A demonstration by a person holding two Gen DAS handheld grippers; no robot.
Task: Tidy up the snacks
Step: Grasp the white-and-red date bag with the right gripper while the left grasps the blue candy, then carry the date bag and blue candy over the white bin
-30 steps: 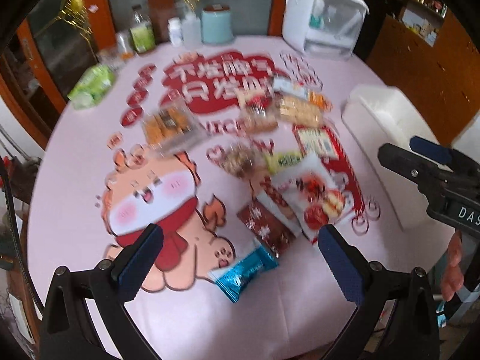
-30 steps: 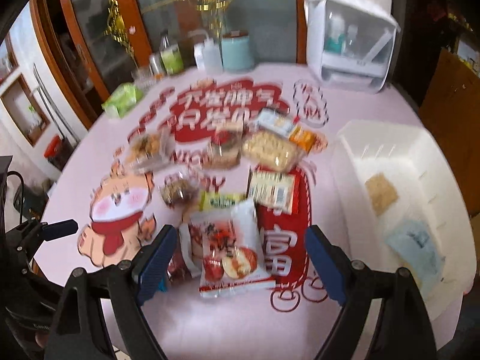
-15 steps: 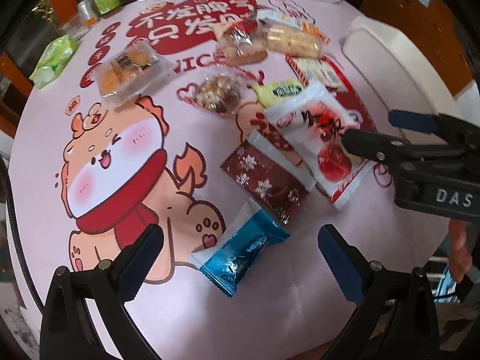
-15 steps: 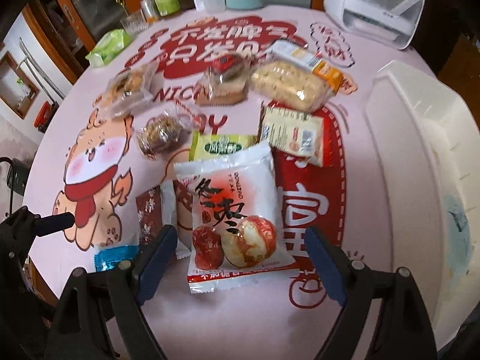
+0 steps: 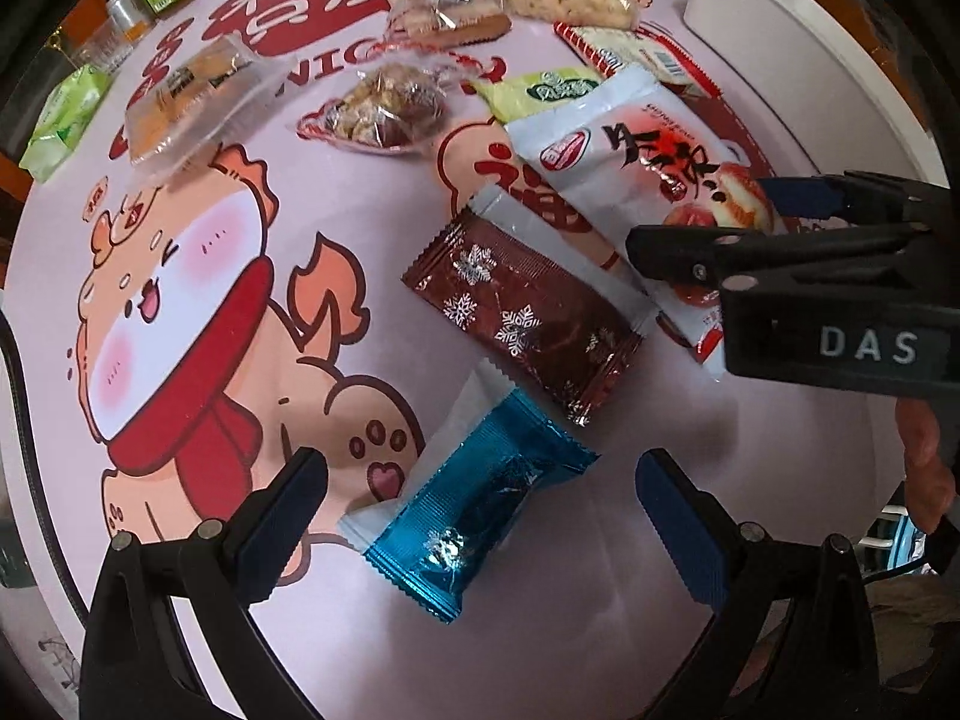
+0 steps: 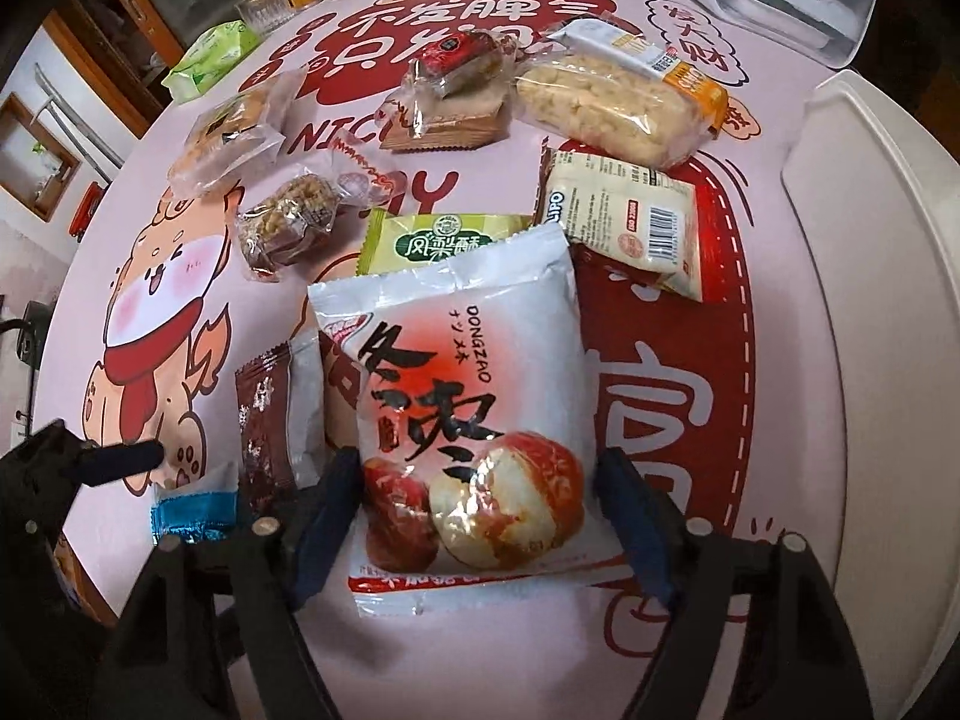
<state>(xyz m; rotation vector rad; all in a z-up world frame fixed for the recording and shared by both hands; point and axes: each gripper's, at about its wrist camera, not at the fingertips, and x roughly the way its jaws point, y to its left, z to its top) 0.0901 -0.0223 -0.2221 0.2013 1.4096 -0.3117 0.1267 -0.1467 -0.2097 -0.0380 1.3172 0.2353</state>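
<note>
Change since earlier frames: both grippers have been lowered toward the table (image 6: pixel 780 630), so the packets now fill much more of each view; the right gripper's jaws have just been closing, with the white bag between them.
Left gripper (image 5: pixel 480 516): jaws wide, nothing held; the blue packet (image 5: pixel 474 516) lies between the fingers on the cloth, untouched.
Right gripper (image 6: pixel 474 516): jaws narrowed round the near end of the white bag (image 6: pixel 456 396); the pads are seen just beside its edges, and firm contact cannot be confirmed.
White bag: flat on the table, printed with red fruit, still among the other snacks.
Brown packet (image 5: pixel 522 312): snowflake pattern, between the blue packet and the white bag, touching the bag's left edge.
Green packet (image 6: pixel 444 240): just beyond the white bag, partly under it.
Far group: several clear-wrapped pastries and a barcode packet (image 6: pixel 630 222), unsorted.
White bin (image 6: pixel 870 300): at the right edge; its contents are not visible now.
Progress: judged early; nearly all snacks are left on the table.
Remaining: the bag is to be gripped and moved, presumably to the bin, then the rest.
</note>
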